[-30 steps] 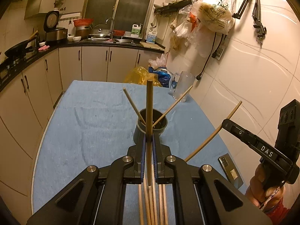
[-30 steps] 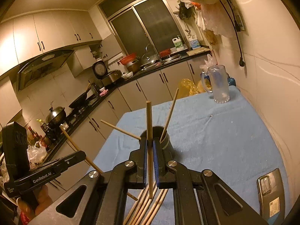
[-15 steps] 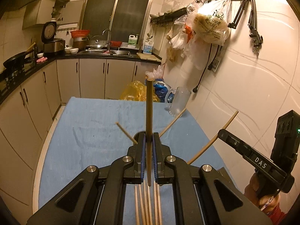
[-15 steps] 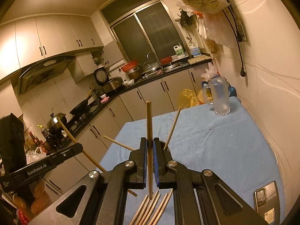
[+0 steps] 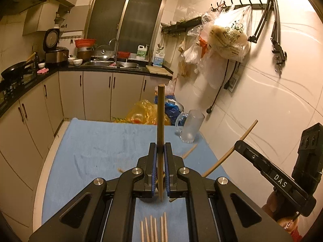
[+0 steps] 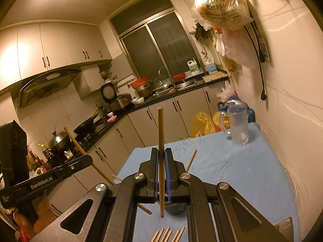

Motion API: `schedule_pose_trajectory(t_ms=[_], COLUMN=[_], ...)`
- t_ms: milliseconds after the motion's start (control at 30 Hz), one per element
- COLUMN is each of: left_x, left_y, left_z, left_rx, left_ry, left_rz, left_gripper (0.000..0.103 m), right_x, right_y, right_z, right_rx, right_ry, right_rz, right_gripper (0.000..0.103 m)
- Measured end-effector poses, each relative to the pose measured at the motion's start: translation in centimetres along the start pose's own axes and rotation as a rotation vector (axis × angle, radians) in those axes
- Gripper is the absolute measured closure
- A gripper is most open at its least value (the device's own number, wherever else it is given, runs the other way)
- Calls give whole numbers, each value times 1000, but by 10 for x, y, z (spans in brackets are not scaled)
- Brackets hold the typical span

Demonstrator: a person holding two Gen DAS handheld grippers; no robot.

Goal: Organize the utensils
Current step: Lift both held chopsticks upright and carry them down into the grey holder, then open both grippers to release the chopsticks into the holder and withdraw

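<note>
My left gripper (image 5: 160, 151) is shut on a wooden chopstick (image 5: 160, 121) that stands upright between its blue pads. My right gripper (image 6: 160, 155) is shut on another upright chopstick (image 6: 160, 137). The dark utensil cup (image 6: 176, 208) sits on the blue cloth under both grippers, mostly hidden by them; tips of chopsticks standing in it stick out (image 5: 189, 151) (image 6: 191, 159). Several loose chopsticks (image 5: 154, 230) lie on the cloth near me; they also show in the right wrist view (image 6: 168, 235). The right gripper body (image 5: 268, 177) shows at right, the left one (image 6: 46, 179) at left.
A blue cloth (image 5: 97, 147) covers the table. A clear glass mug (image 5: 190, 127) stands at the far right corner near the wall; it also shows in the right wrist view (image 6: 238, 125). A phone (image 6: 286, 224) lies at the near right. Kitchen cabinets (image 5: 97, 94) stand beyond.
Both grippers have risen and tilted up with their chopsticks; the cup has dropped lower in both views and is now mostly hidden behind the jaws.
</note>
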State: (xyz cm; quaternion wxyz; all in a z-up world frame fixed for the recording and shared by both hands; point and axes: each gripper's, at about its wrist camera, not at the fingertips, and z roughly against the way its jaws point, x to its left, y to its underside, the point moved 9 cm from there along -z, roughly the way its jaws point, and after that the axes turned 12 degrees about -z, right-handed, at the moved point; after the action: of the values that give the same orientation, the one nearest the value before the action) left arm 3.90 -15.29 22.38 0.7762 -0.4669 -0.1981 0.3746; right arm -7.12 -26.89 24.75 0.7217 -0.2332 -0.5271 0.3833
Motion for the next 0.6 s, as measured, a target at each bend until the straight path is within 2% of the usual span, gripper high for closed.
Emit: schedule_pose_trajectory(t_ms=[300, 600], left_x=[12, 12], left_y=[-15, 4], left_z=[-26, -64], left_rx=[-3, 71], left_ry=[-2, 9], left_rz=[32, 40], left_gripper=[96, 97], right_x=[2, -15], right_y=[-18, -9], right_z=[-27, -62], right_rx=[-15, 35], right_ry=[24, 56], right_rz=[17, 11], right_gripper=[96, 96])
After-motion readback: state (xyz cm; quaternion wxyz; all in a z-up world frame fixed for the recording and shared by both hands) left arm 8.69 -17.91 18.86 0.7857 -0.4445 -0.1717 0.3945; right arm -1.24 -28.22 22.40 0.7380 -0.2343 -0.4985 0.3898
